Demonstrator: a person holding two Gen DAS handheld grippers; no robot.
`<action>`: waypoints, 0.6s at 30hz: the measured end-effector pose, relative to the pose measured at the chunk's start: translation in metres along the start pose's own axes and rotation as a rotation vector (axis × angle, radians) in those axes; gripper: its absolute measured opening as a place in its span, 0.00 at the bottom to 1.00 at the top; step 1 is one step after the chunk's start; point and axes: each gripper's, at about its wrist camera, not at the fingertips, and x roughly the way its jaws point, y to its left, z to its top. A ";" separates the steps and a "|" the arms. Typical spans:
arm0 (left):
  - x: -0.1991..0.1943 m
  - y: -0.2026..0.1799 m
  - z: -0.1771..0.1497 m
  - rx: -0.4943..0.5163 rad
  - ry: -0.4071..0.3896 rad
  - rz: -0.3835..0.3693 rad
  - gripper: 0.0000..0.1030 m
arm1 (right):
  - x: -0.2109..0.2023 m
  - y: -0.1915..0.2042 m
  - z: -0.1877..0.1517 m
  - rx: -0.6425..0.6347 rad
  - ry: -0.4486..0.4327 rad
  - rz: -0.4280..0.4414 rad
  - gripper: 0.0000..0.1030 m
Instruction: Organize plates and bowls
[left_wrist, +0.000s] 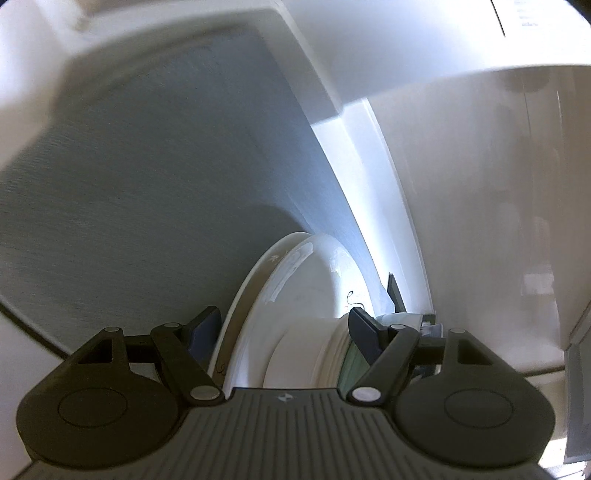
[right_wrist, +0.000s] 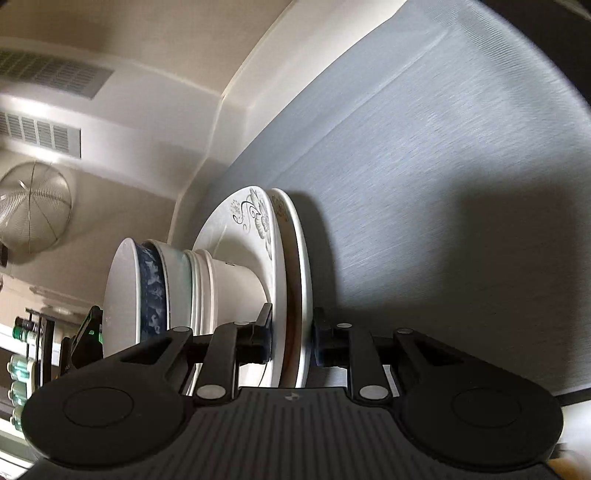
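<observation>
Your right tongs (right_wrist: 291, 339) are clenched on the rims of the two plates (right_wrist: 291, 258) at the base of the stack, which bears the whole load from below; your left tongs (left_wrist: 284, 325) stand wide around the same stack, one pad behind the plates and one at the bowls (left_wrist: 332, 347), apparently steadying it. The stack sits against the grey tabletop (right_wrist: 443, 184); the upper plate carries a grey flower print, and one bowl (right_wrist: 151, 288) is mottled blue.
</observation>
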 end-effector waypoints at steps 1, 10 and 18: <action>0.004 -0.003 -0.001 0.005 0.005 -0.002 0.78 | -0.004 -0.003 0.002 0.002 -0.007 -0.002 0.22; 0.057 -0.038 -0.016 0.038 0.057 -0.022 0.78 | -0.042 -0.035 0.018 0.024 -0.061 -0.018 0.22; 0.097 -0.063 -0.026 0.053 0.105 -0.041 0.78 | -0.074 -0.054 0.031 0.033 -0.100 -0.050 0.22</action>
